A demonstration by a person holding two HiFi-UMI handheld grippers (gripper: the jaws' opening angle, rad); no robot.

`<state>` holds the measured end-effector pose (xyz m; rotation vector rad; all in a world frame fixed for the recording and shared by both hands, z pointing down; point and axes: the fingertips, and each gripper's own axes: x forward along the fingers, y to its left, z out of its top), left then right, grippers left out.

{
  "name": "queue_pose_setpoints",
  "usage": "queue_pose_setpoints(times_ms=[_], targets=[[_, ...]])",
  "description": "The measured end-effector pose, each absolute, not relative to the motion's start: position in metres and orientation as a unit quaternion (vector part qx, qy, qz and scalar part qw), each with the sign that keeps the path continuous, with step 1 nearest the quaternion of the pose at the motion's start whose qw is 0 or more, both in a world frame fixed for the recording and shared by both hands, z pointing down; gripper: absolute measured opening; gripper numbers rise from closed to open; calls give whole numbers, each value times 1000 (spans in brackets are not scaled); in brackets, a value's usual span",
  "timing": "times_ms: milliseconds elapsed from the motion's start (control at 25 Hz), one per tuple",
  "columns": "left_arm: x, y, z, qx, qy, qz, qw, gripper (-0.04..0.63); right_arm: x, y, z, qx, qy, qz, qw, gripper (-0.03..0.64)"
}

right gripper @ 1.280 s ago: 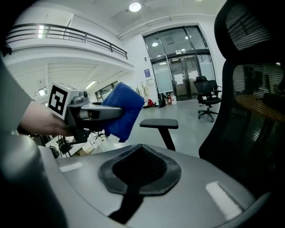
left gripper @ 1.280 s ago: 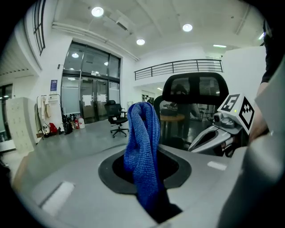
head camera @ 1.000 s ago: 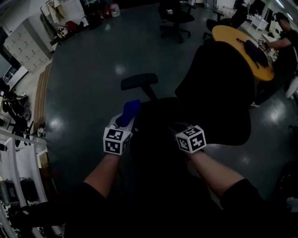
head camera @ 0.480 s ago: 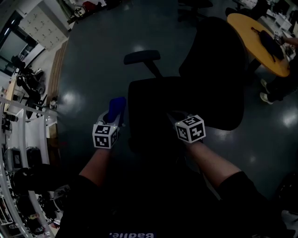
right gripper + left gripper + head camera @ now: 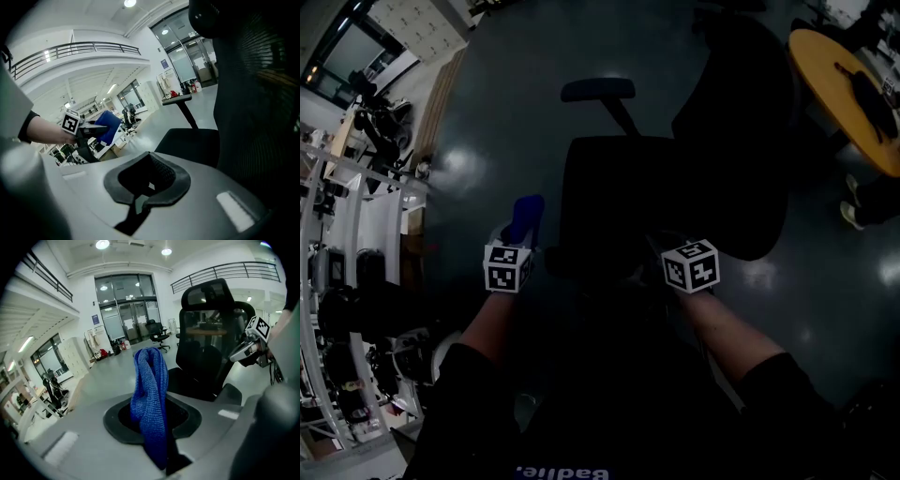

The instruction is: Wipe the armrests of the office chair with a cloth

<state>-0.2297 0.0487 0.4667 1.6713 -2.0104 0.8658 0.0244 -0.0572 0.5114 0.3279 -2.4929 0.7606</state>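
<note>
One armrest (image 5: pixel 598 90) visible, ahead-right of left gripper (image 5: pixel 517 234), long axis crosswise. Left gripper nearer, clamped on cloth (image 5: pixel 525 212); right gripper (image 5: pixel 147 180) closed, empty.

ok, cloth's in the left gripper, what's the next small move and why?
Probably carry the left gripper forward and across the seat toward the armrest beyond it. Its jaws are shut on the blue cloth, which is held beside the seat and is not yet on any armrest pad.

The glossy floor (image 5: pixel 506 131) carries the office chair (image 5: pixel 619 197), a round yellow table (image 5: pixel 825 75) and, seemingly, metal racks (image 5: pixel 337 216).
</note>
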Motion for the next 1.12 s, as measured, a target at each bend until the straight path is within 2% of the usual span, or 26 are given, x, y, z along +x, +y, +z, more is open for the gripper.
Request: queue_pose_setpoints(times_ms=[600, 1120], targets=[[-213, 54, 539, 648, -642, 359, 199, 101, 25, -4, 576, 138, -888, 293, 326, 3], [-185, 46, 554, 678, -589, 399, 186, 101, 28, 14, 589, 153, -876, 314, 332, 3]])
